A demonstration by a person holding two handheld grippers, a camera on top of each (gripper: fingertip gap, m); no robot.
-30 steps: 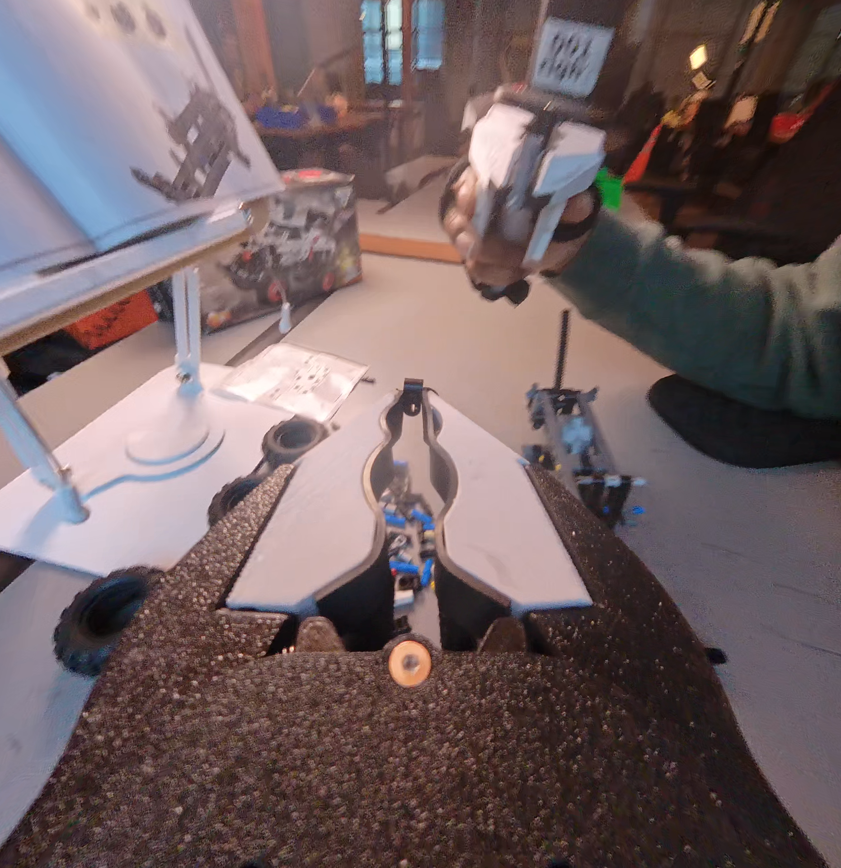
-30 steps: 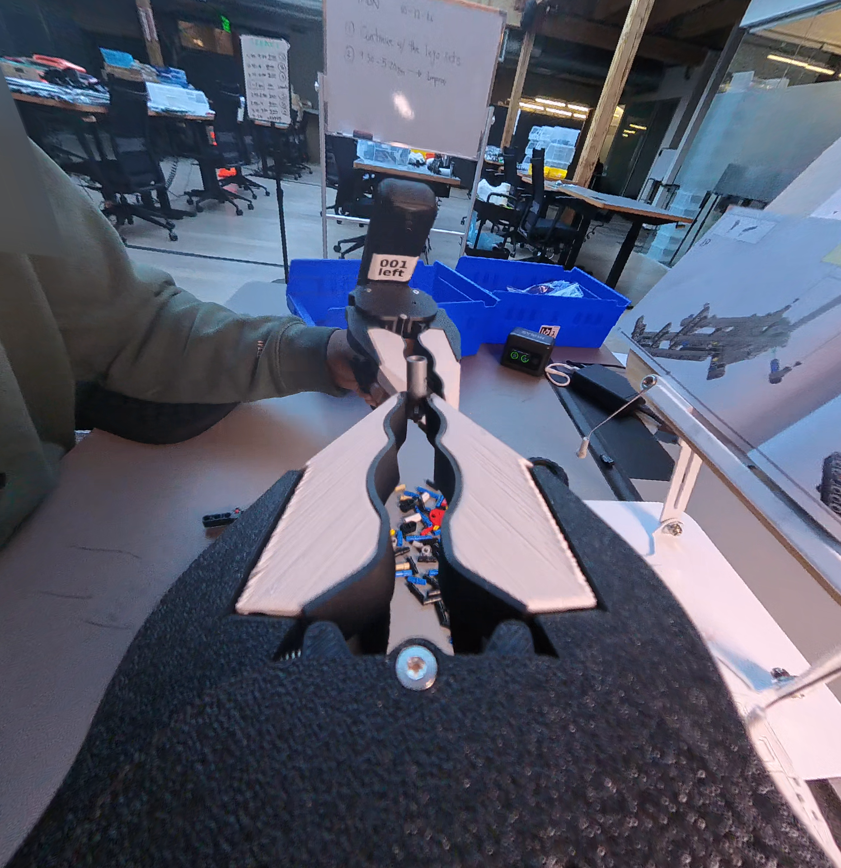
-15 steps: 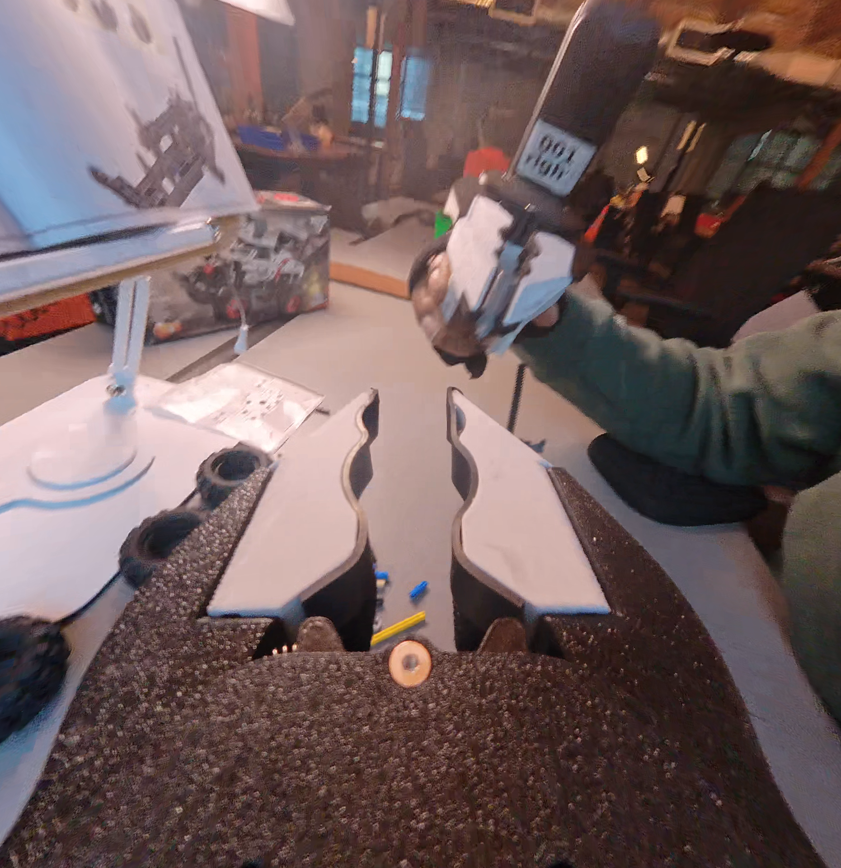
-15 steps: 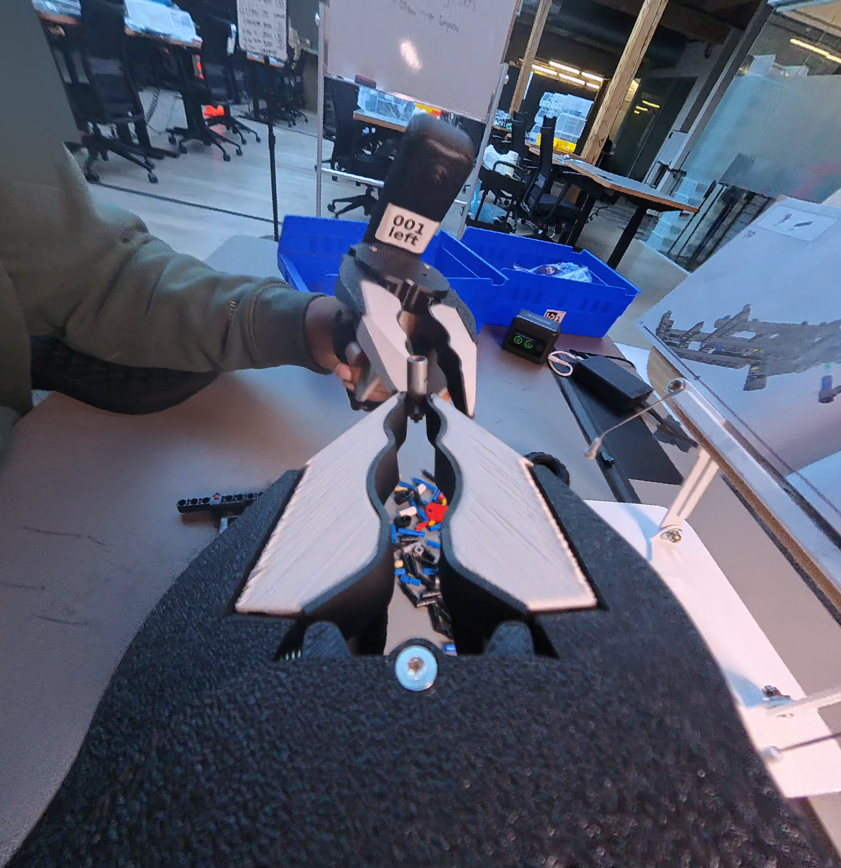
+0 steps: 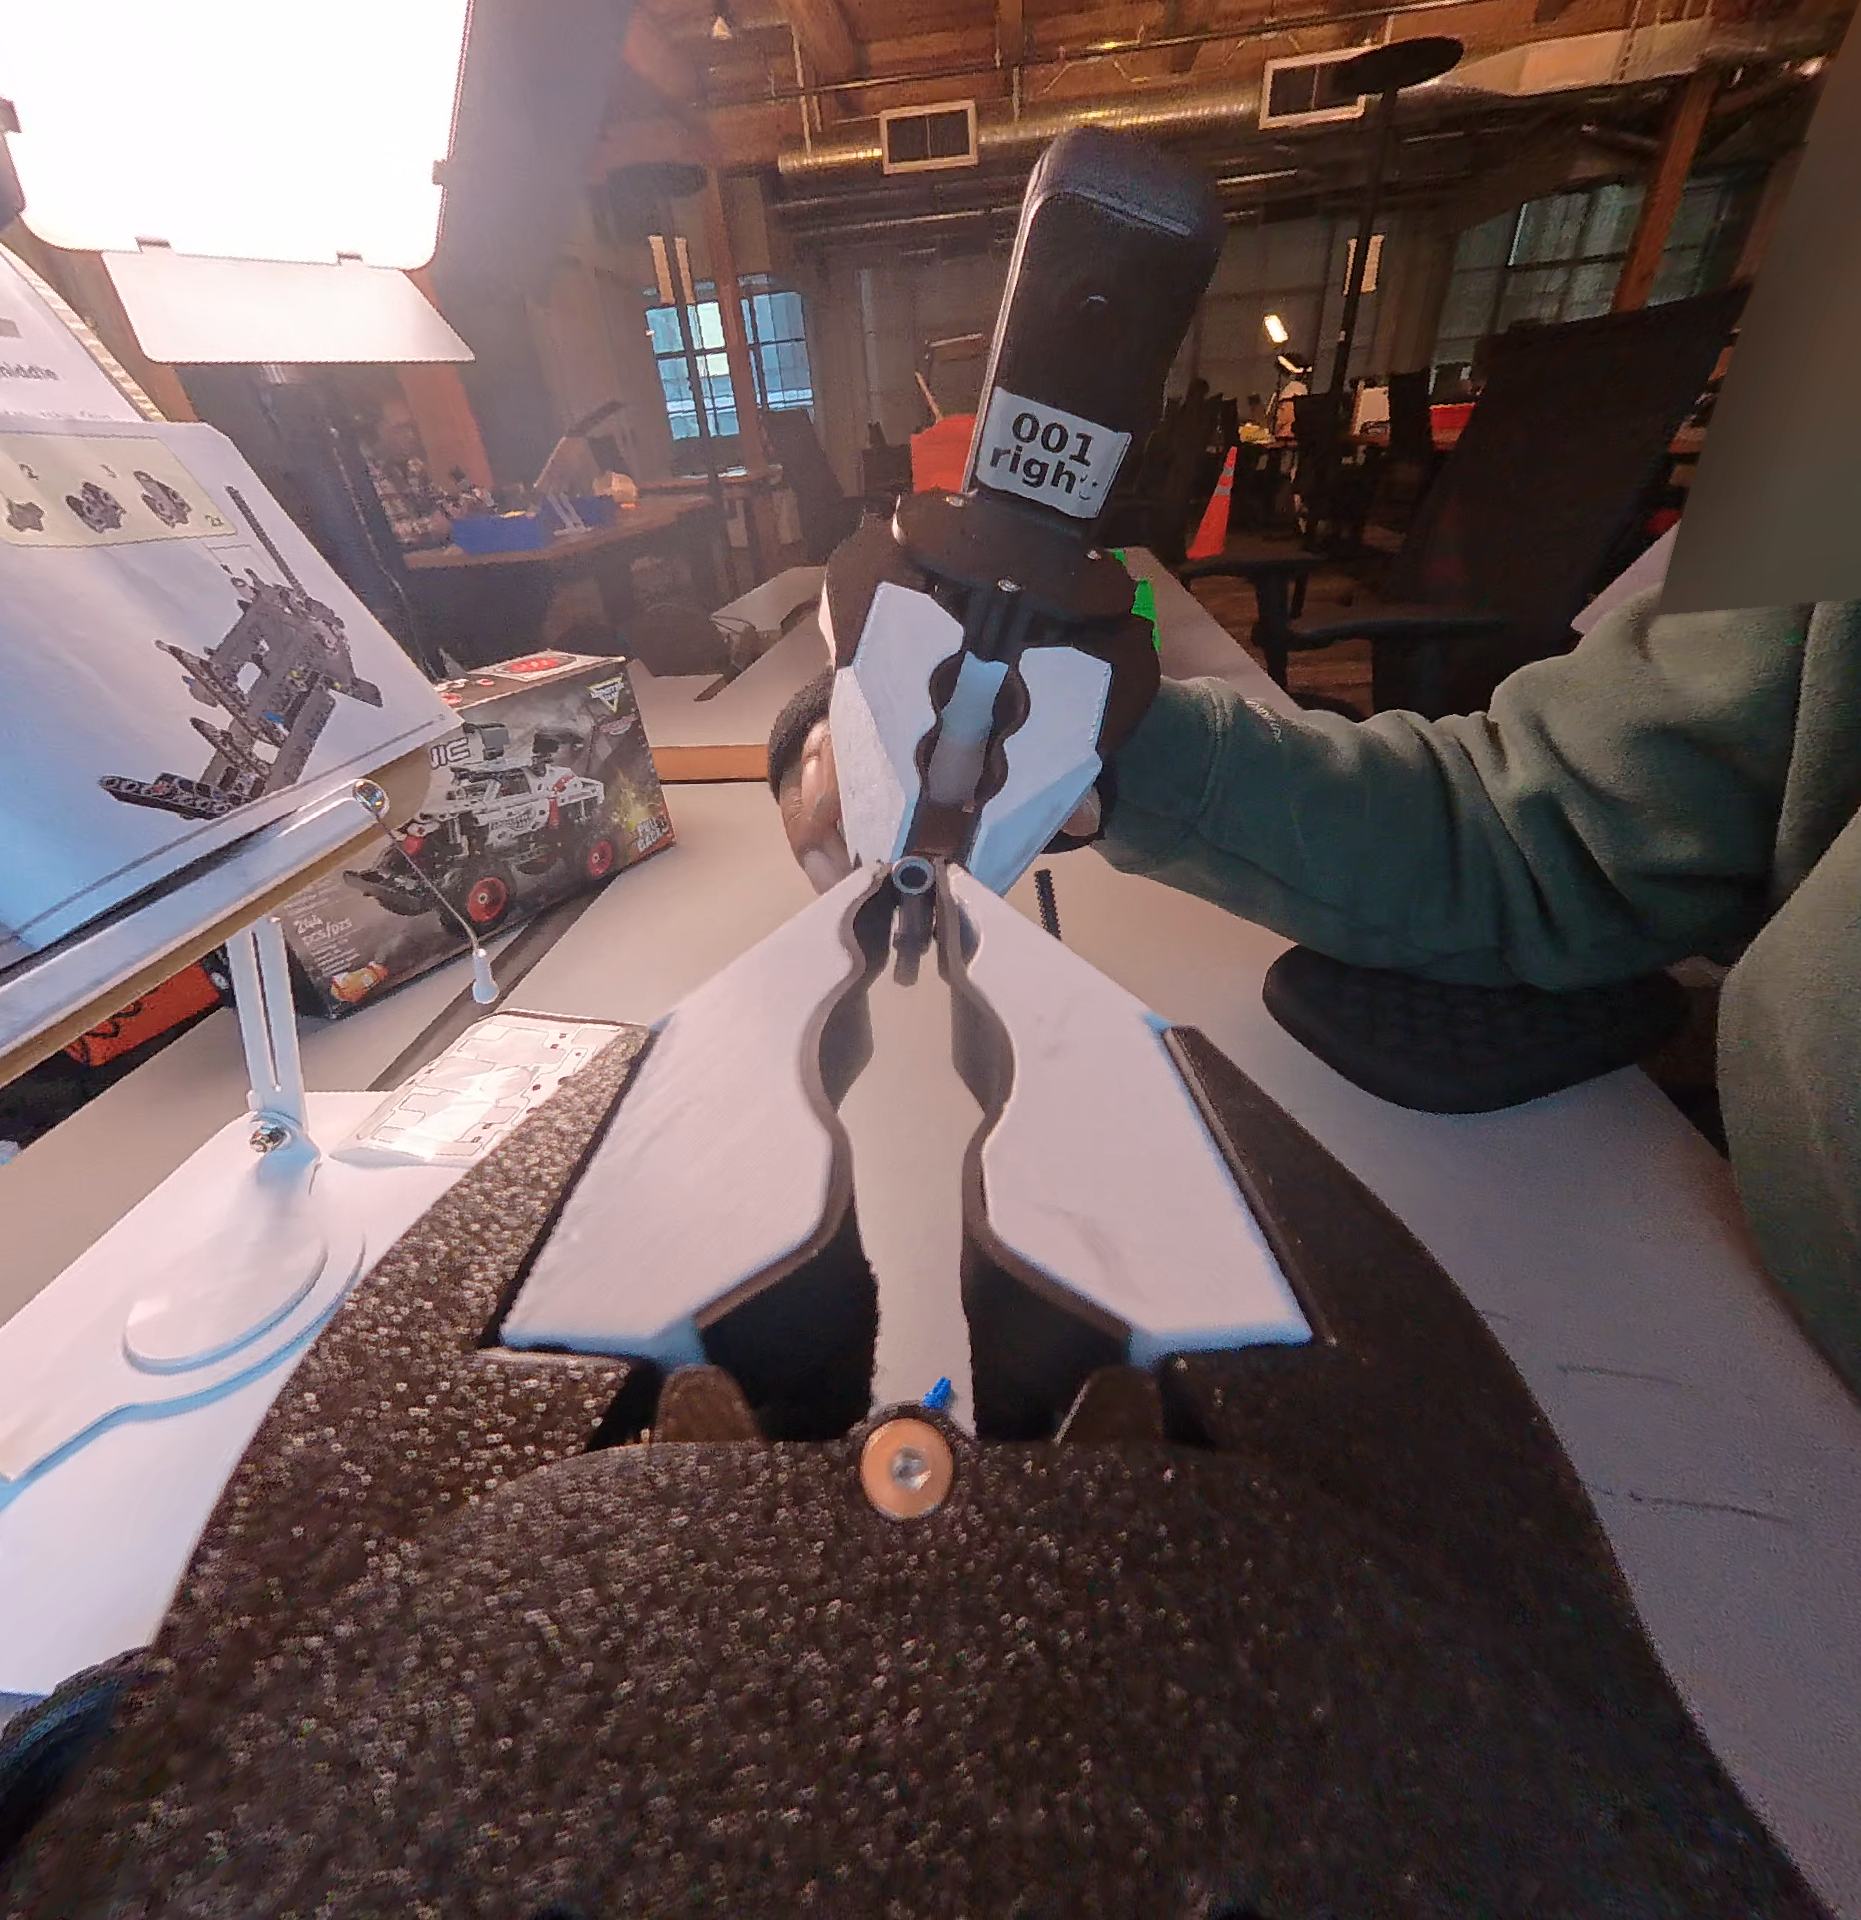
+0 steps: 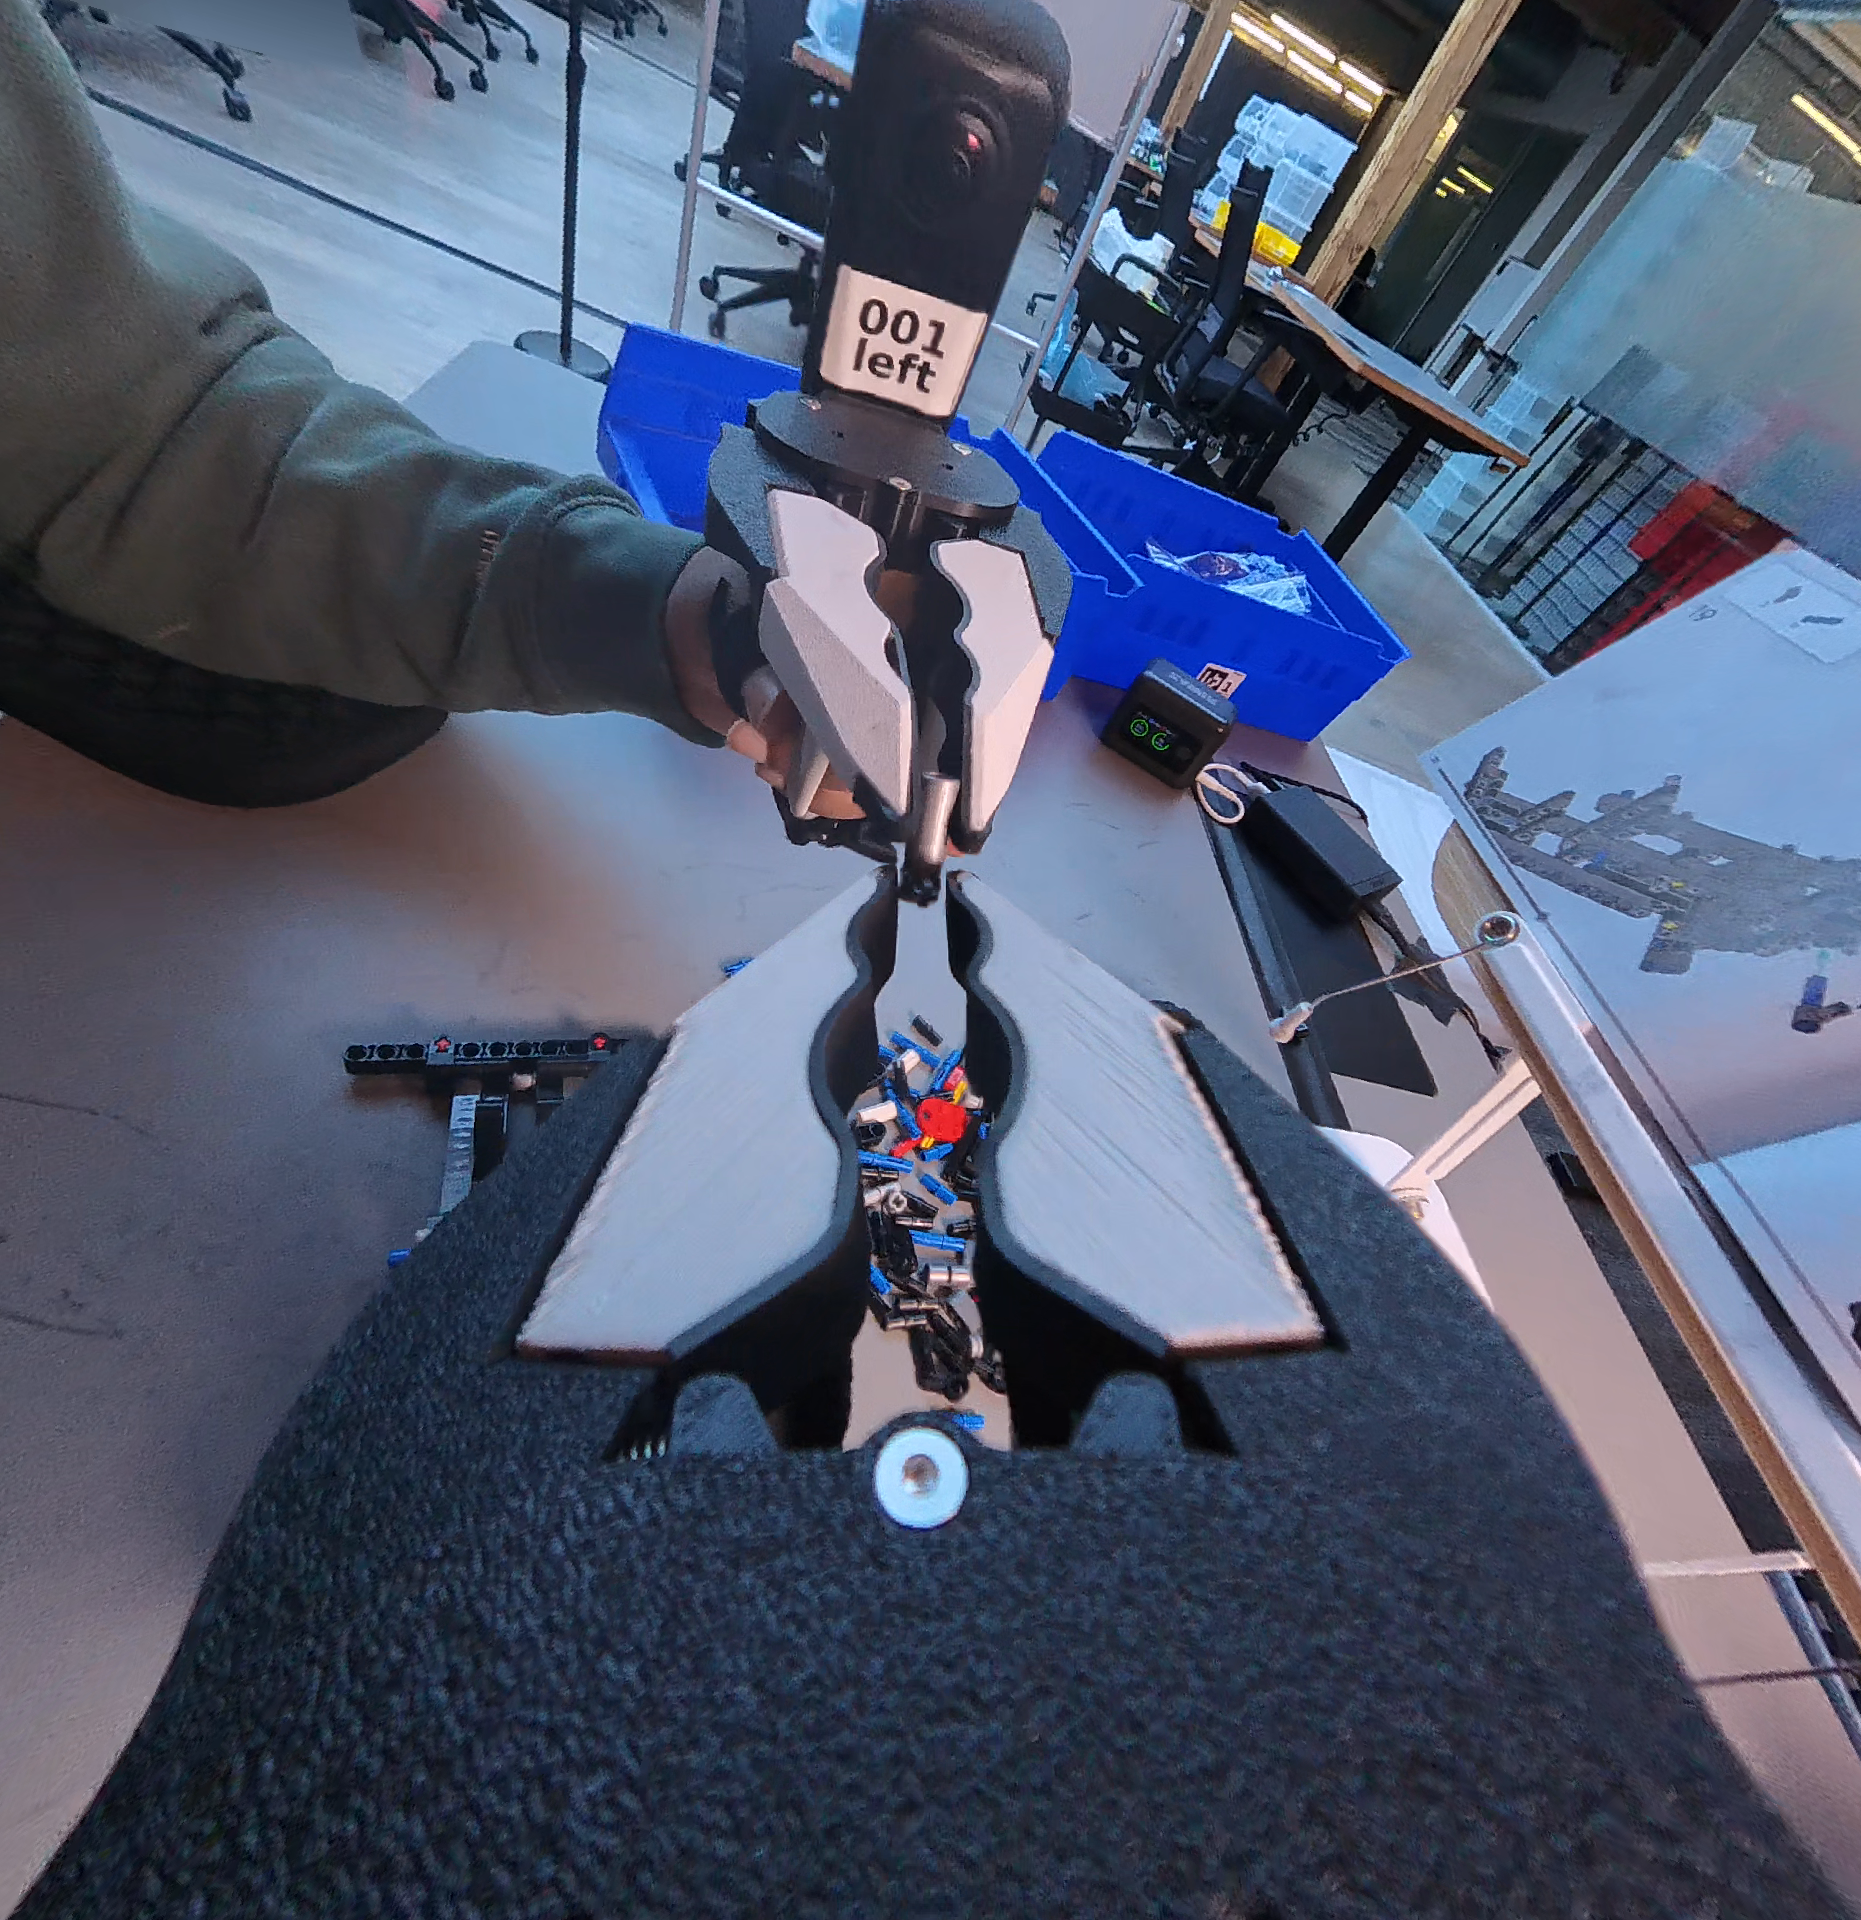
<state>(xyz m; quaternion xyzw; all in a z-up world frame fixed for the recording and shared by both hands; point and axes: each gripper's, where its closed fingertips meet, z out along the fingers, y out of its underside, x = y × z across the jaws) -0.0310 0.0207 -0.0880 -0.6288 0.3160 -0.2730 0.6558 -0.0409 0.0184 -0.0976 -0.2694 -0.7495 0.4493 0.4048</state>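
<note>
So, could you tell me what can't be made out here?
- Right wrist view: whether the grey tube in the left gripper and the black part in the right gripper are joined; fingertips cover the junction.
- Right wrist view: most of the small-parts pile, behind the right gripper's fingers.
- Right wrist view: the black beam assembly's lower half, behind the gripper body.
- Left wrist view: the instruction page, cut by the left edge.

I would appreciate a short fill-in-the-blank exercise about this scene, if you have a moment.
The left gripper and right gripper are both ___ on one small grey pin. The two bins on the table are ___. The pile of small parts lies beneath the ___ gripper.
Missing words: shut, blue, right.
</note>
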